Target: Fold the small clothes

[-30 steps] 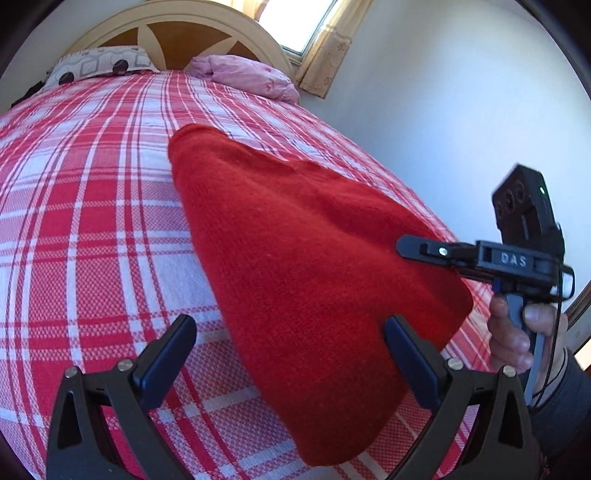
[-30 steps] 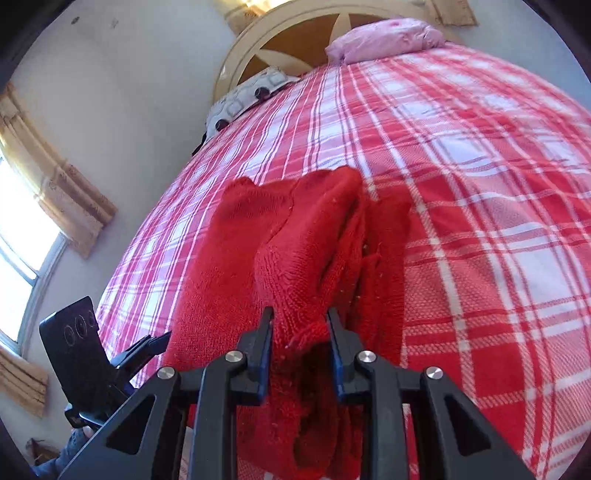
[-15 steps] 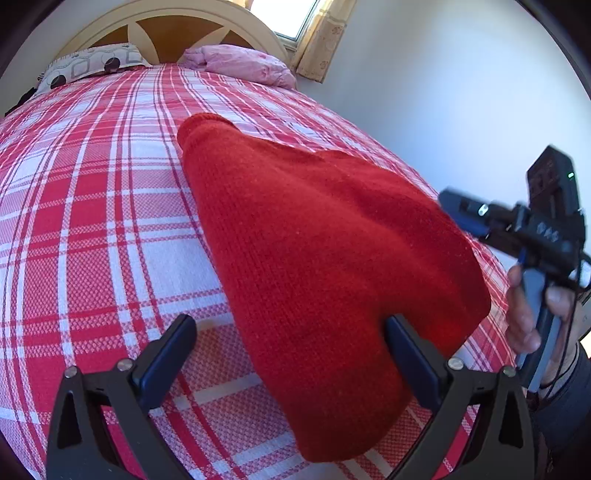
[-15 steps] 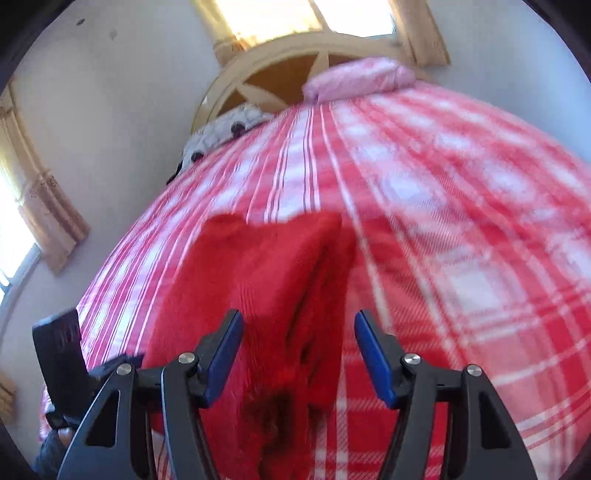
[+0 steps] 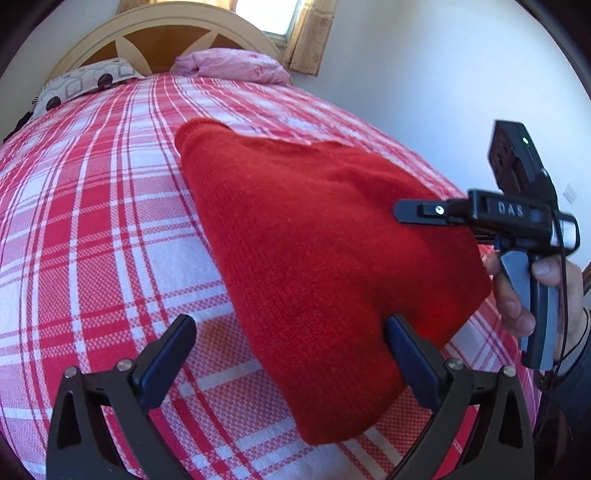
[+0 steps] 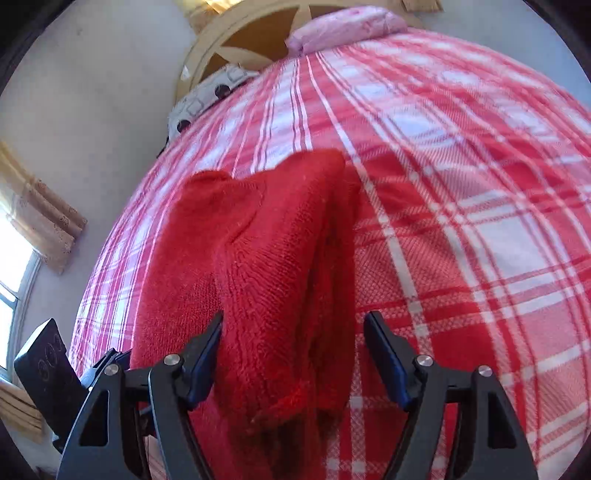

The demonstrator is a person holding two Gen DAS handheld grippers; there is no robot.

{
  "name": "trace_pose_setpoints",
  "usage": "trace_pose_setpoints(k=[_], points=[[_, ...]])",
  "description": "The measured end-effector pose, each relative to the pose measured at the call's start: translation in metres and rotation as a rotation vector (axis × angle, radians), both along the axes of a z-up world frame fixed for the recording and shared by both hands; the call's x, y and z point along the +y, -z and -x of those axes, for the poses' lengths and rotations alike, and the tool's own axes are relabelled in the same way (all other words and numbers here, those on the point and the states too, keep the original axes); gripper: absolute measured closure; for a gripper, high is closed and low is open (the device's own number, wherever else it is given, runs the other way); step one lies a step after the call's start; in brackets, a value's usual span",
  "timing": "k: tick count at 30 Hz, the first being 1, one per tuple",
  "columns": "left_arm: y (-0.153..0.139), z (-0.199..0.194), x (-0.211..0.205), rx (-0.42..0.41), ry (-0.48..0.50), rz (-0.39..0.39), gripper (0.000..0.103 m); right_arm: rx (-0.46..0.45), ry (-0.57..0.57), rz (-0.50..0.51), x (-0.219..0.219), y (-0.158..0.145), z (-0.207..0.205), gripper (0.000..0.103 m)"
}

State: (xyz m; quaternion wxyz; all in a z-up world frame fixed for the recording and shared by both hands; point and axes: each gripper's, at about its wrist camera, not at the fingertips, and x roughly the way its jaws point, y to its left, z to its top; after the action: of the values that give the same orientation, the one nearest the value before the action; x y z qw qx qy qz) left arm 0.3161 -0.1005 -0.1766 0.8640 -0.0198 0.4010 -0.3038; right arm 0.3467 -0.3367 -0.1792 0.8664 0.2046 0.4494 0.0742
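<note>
A red knitted garment [image 5: 325, 251] lies folded on the red-and-white plaid bedspread [image 5: 92, 229]. My left gripper [image 5: 291, 354] is open and empty, its right finger beside the garment's near edge. My right gripper [image 6: 293, 347] is open, its jaws standing either side of a raised fold of the garment [image 6: 273, 258] without pinching it. The right gripper also shows in the left wrist view [image 5: 413, 212], hovering over the garment's right side, held by a hand.
A wooden headboard [image 5: 173, 33] with a patterned pillow [image 5: 81, 81] and a pink pillow [image 5: 232, 66] is at the far end. A white wall [image 5: 424, 74] runs along the bed's right side. A curtained window [image 6: 33, 229] is at left.
My right gripper opened and let go of the red fold it pinched a second ago. The garment now rests on the bed. The left gripper stayed open, shifting slightly.
</note>
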Motion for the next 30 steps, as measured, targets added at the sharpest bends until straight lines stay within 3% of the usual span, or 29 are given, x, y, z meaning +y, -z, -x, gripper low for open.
trace_pose_setpoints(k=[4,8,10,12,14,18,22,27,30], points=[[-0.006,-0.001,0.021,-0.008,-0.071,0.085,0.000,-0.177,0.029,0.181,0.020,-0.047,0.029,0.029],[-0.004,-0.005,0.034,0.011,-0.130,0.134,0.000,-0.312,-0.150,0.238,0.070,-0.082,0.043,0.029],[0.001,-0.011,0.031,0.049,-0.138,0.123,0.000,-0.270,-0.241,0.245,0.094,-0.074,0.037,0.029],[0.005,-0.014,0.029,0.070,-0.138,0.118,0.000,-0.215,-0.262,0.272,0.106,-0.053,0.030,0.029],[0.006,-0.015,0.029,0.082,-0.139,0.113,0.000,-0.087,-0.258,0.251,0.104,-0.020,0.017,0.029],[0.005,-0.011,0.027,0.066,-0.142,0.092,0.000,-0.133,-0.268,0.237,0.097,-0.020,0.021,0.028],[0.004,-0.011,0.028,0.068,-0.146,0.089,0.000,-0.186,-0.216,0.152,0.076,-0.037,0.027,0.028],[0.003,-0.010,0.018,0.047,-0.153,0.022,0.000,-0.136,-0.219,0.155,0.070,-0.028,0.022,0.029],[0.002,-0.009,0.017,0.030,-0.169,-0.006,0.000,-0.177,-0.205,0.144,0.067,-0.030,0.033,0.028]])
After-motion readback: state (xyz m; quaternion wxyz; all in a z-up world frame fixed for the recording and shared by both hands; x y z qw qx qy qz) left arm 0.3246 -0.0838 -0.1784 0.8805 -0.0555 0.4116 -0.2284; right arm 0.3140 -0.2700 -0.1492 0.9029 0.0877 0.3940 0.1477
